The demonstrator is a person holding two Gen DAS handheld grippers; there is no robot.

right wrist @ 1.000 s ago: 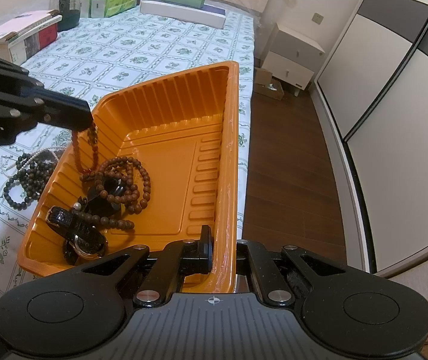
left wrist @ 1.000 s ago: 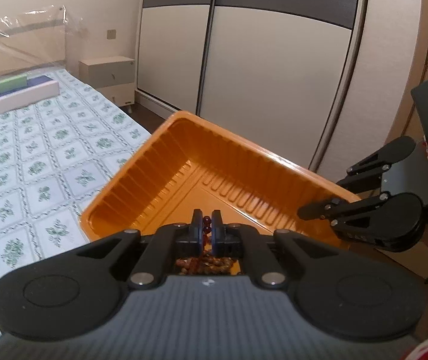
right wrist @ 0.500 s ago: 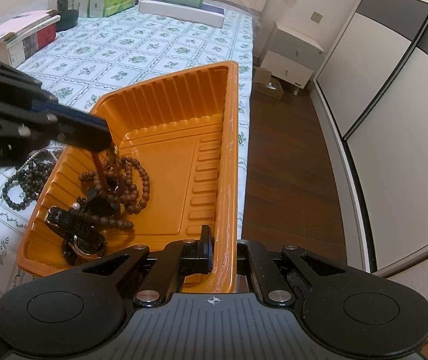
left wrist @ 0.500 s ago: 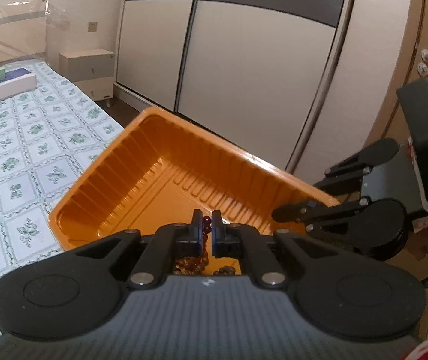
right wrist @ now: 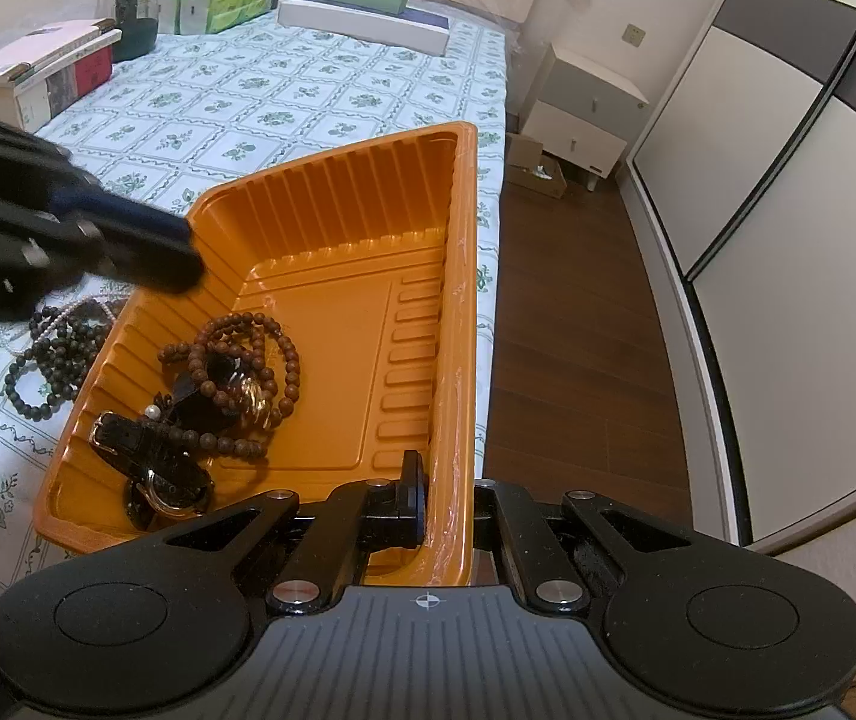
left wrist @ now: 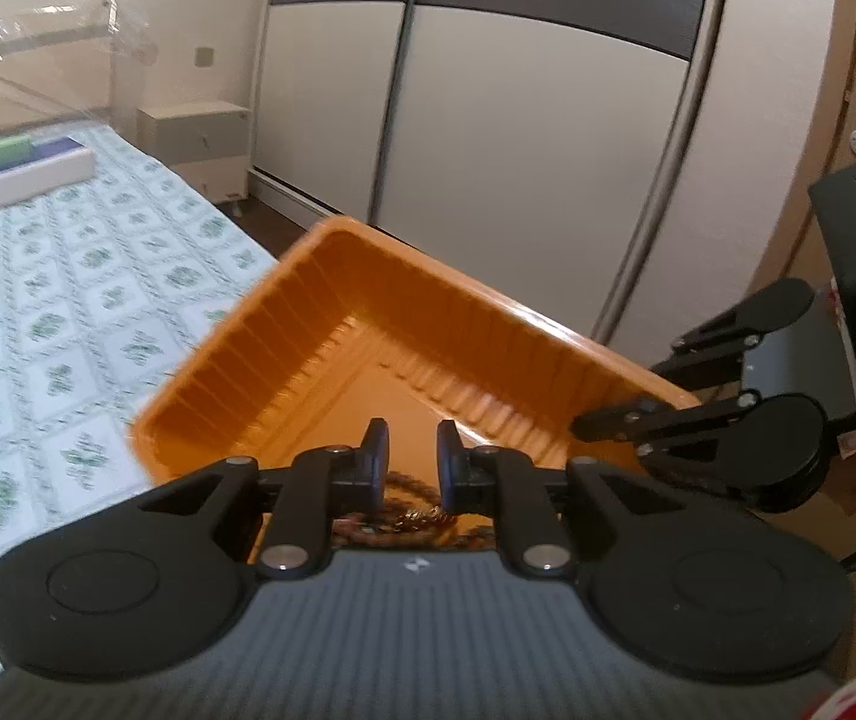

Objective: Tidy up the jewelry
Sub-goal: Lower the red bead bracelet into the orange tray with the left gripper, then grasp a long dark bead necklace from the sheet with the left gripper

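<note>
On the bed (right wrist: 320, 90), at the left of the right wrist view, a dark bead necklace (right wrist: 50, 360) and a strand of pale pearls (right wrist: 83, 307) are seen lying on the patterned cover just beside the orange tray (right wrist: 332, 420); these are judged to be still waiting to be sorted. Above them, the left gripper (right wrist: 188, 252) is held over the tray's left wall. Its jaws are opening, and in the left wrist view they are parted with nothing pinched between them, the brown bead bracelet (right wrist: 248, 360) lying below on the tray floor. The release is judged to be the point of this pose: the piece is dropped where the others are gathered. In the tray's near-left part, the bracelet is heaped together with a black watch strap (right wrist: 128, 438) and a gold ring-like piece (right wrist: 254, 399); the far half is bare. At the right, the right gripper (right wrist: 443, 507) is pressed together on the tray's near right wall, one finger inside and one outside, apparently so that the tray, which overhangs the bed's edge, is steadied.
</note>
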